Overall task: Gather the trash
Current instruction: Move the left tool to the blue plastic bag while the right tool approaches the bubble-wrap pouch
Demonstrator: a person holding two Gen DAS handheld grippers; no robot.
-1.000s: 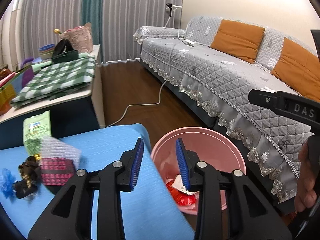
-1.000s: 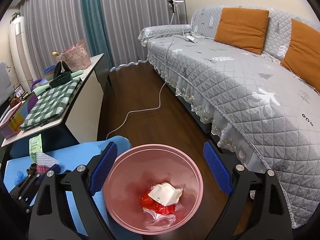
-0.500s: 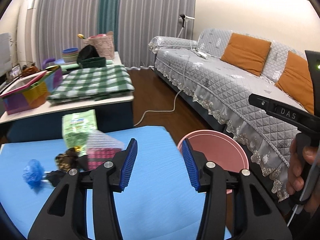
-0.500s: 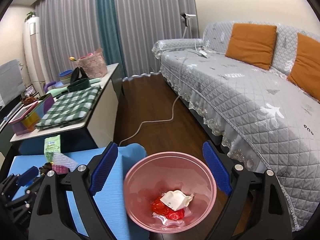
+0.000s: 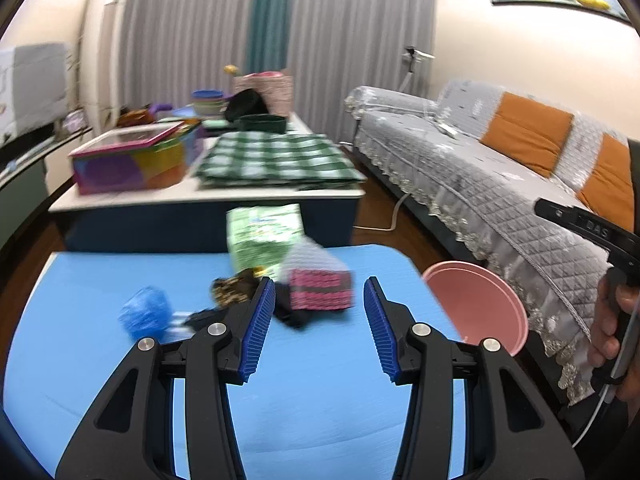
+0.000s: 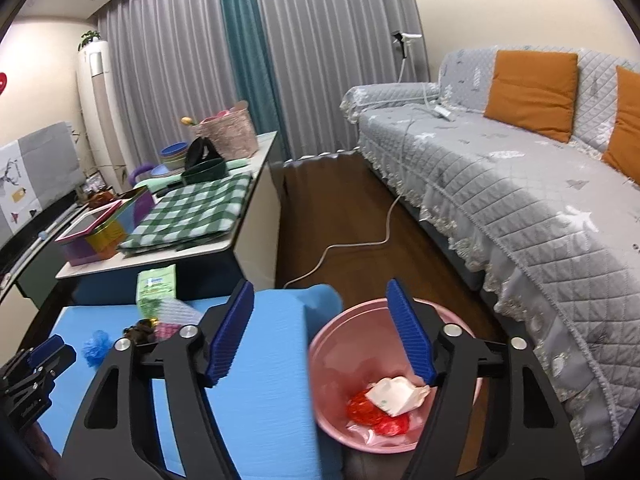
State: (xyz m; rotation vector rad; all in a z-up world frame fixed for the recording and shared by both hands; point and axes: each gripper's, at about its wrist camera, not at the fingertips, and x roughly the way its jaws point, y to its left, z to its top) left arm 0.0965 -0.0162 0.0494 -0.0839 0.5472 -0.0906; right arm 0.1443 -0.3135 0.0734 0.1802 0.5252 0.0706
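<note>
Blue table (image 5: 100,360), litter cluster beside pink bin (image 6: 332,344) | left gripper (image 5: 319,326) jaws apart, empty; right gripper (image 6: 320,336) likewise | risk: pink-wrapped packet (image 5: 320,289) abuts neighbours, a broad grab may drag them.

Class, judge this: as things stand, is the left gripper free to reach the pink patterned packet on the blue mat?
Probably yes: the left gripper is open, with the pink patterned packet just ahead and nothing between.

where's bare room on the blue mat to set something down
Bare mat runs along the near edge of the blue mat, under the open left gripper, and along its far-left corner. It is crowded mid-mat: blue crumpled bag, pink checkered packet, green wipes pack. Pink round bin borders the right.
</note>
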